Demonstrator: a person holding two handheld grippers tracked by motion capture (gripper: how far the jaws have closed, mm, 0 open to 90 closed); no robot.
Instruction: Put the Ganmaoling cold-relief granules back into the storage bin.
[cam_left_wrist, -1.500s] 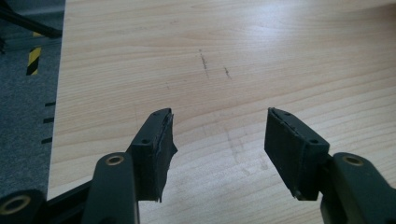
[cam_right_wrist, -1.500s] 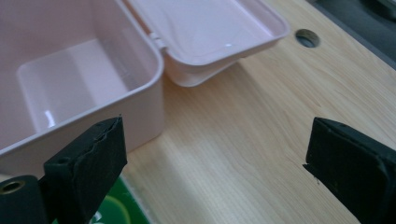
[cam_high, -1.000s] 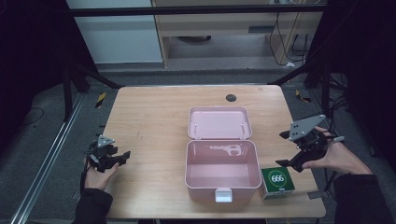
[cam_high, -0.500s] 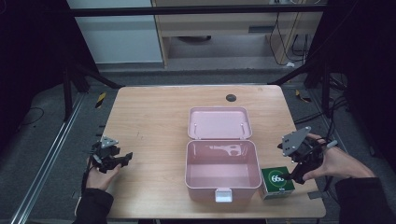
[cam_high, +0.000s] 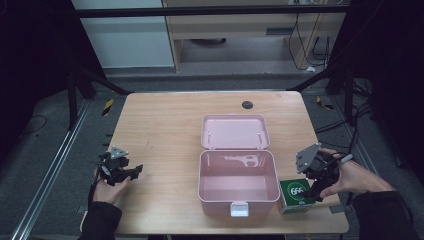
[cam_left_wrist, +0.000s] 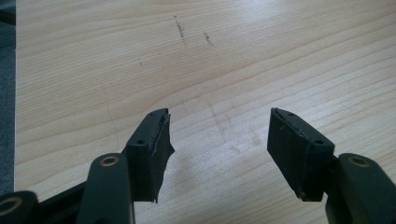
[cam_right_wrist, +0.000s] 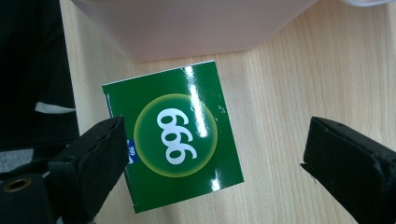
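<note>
step: you're lining the right gripper (cam_high: 320, 184) up over the green box (cam_right_wrist: 173, 156); judged goal is a lift into the pink case (cam_high: 237, 200).
green box: flat on the table (cam_high: 165, 125) at its near right corner, just beside the case's right wall.
approach: square your jaws to two opposite box edges before closing; one jaw overlaps the box edge in the right gripper view, so shift sideways or you'll likely push it.
right gripper: spread wide, holding nothing.
left gripper (cam_left_wrist: 217, 140): spread, empty, above bare wood at the near left.
pink case: lid open, ahead of the box.
</note>
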